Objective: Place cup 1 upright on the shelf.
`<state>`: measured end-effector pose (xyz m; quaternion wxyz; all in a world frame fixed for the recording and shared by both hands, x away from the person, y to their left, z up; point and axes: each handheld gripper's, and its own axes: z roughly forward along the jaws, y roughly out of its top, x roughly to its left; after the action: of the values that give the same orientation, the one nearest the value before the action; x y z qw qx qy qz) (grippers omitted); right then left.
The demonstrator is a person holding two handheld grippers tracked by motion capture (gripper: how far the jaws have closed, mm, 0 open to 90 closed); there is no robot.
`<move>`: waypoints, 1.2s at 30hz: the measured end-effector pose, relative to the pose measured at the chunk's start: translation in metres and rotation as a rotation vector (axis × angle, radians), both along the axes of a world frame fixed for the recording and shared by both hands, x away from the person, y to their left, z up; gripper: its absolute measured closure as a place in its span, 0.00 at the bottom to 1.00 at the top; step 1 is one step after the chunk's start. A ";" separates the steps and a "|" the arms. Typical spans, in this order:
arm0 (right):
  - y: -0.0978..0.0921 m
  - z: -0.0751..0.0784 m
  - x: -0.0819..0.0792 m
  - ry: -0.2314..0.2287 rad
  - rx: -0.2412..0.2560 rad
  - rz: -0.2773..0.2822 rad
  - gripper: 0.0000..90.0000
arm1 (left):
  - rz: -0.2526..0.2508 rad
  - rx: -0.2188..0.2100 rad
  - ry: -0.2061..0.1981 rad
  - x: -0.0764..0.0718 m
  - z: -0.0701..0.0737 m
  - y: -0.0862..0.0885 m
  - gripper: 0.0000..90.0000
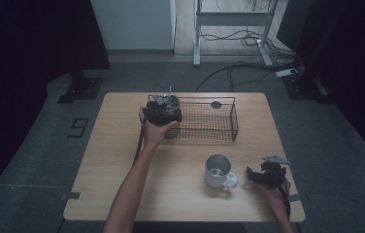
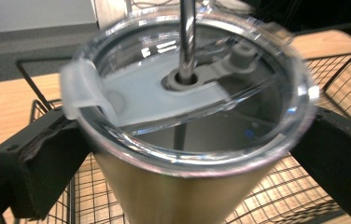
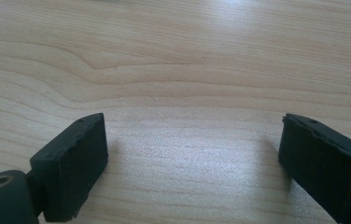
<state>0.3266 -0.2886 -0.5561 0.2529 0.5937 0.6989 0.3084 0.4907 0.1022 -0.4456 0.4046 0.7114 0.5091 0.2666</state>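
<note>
Wooden table [image 1: 122, 160] — tumbler [image 2: 183, 140] clamped between left tongs [image 2: 187, 154] | over basket [image 1: 219, 121]

Wire basket [image 1: 229, 119] walls hem the tumbler [image 2: 183, 154]; bare table [image 1: 171, 179] lies open beside the mug [image 1: 218, 171].

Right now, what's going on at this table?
A person works with a gripper in each hand. The left gripper is clamped on a steel tumbler with a clear lid and a metal straw, holding it at the left end of the wire basket. The right gripper rests open over bare table, just right of a metal mug that stands upright and untouched.
</note>
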 end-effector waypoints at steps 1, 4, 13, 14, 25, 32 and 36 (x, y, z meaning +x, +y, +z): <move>0.000 0.000 0.000 0.000 0.000 0.000 0.09 | -0.003 -0.005 -0.006 -0.003 0.003 0.001 0.00; 0.000 0.000 0.000 0.000 0.000 0.000 0.09 | -0.006 -0.003 -0.021 -0.008 0.008 0.003 0.00; 0.000 0.000 0.001 0.001 0.000 0.000 0.09 | -0.039 -0.017 -0.068 -0.030 0.026 0.009 0.00; 0.000 0.000 0.001 0.001 0.000 0.000 0.09 | -0.052 -0.016 -0.064 -0.034 0.027 0.009 0.00; 0.000 0.000 0.001 0.001 -0.001 0.000 0.09 | -0.100 -0.035 -0.067 -0.062 0.035 0.020 0.01; 0.000 0.000 0.001 0.002 -0.001 -0.002 0.09 | -0.123 -0.055 -0.042 -0.082 0.036 0.031 0.01; 0.000 0.000 0.001 0.002 0.001 -0.005 0.09 | -0.141 -0.050 -0.059 -0.099 0.033 0.038 0.02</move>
<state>0.3278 -0.2883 -0.5559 0.2525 0.5960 0.6974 0.3076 0.3922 0.1406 -0.4130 0.4547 0.7270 0.4522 0.2457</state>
